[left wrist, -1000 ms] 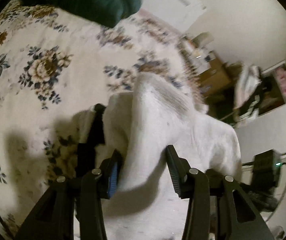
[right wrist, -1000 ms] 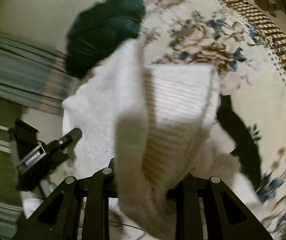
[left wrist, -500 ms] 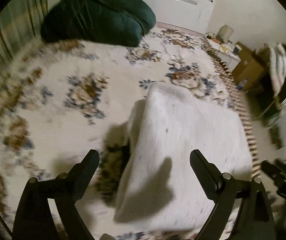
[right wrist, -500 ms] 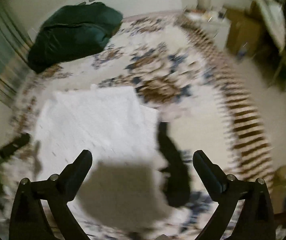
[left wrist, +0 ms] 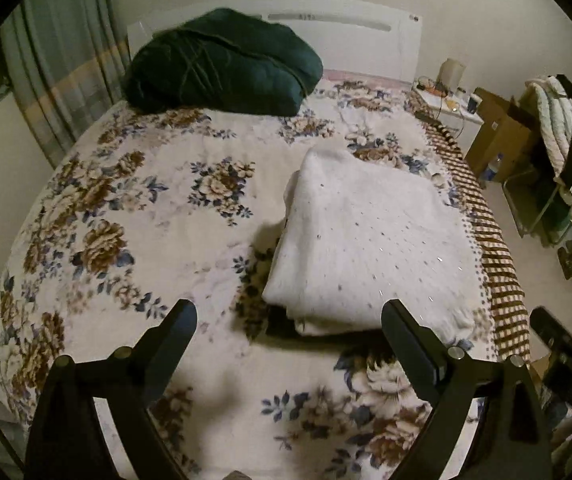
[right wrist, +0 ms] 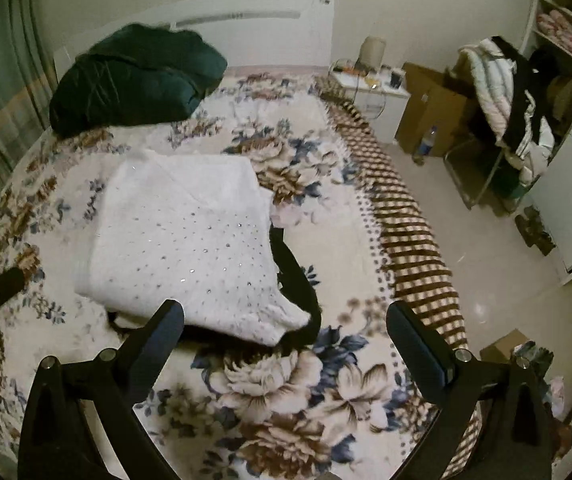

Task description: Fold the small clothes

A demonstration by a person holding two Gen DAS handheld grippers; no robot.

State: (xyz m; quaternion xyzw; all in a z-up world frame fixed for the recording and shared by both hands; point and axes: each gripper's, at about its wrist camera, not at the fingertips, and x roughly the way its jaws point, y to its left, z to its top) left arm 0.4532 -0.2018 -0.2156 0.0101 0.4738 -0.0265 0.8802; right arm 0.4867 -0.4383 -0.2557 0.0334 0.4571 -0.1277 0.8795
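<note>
The left tongs (left wrist: 288, 322) stand spread wide with nothing between them, above the near part of the bed, and the right tongs (right wrist: 286, 320) are spread just as wide and likewise empty. Beyond both lies the white sweater (left wrist: 370, 248), folded into a rough rectangle on the floral blanket (left wrist: 133, 208), towards the right side of the bed; small shiny studs dot its top layer. A black garment (right wrist: 296, 280) pokes out from under its right and near edges, seen best from the right wrist. The fold looks laid and let go, so doing this step well probably means checking that the edges line up and pressing the near corner flat, since that corner (right wrist: 281, 320) sags loose over the black piece. If the black piece is to be folded next, it would need drawing out without dragging the sweater apart. At the far end of the bed a dark green bundle (left wrist: 221, 64) sits by the headboard, well clear. To the right, off the bed, stand a small nightstand (right wrist: 370, 88), a cardboard box (right wrist: 434, 112) and a rack of clothes (right wrist: 502, 100); none blocks the work.
</note>
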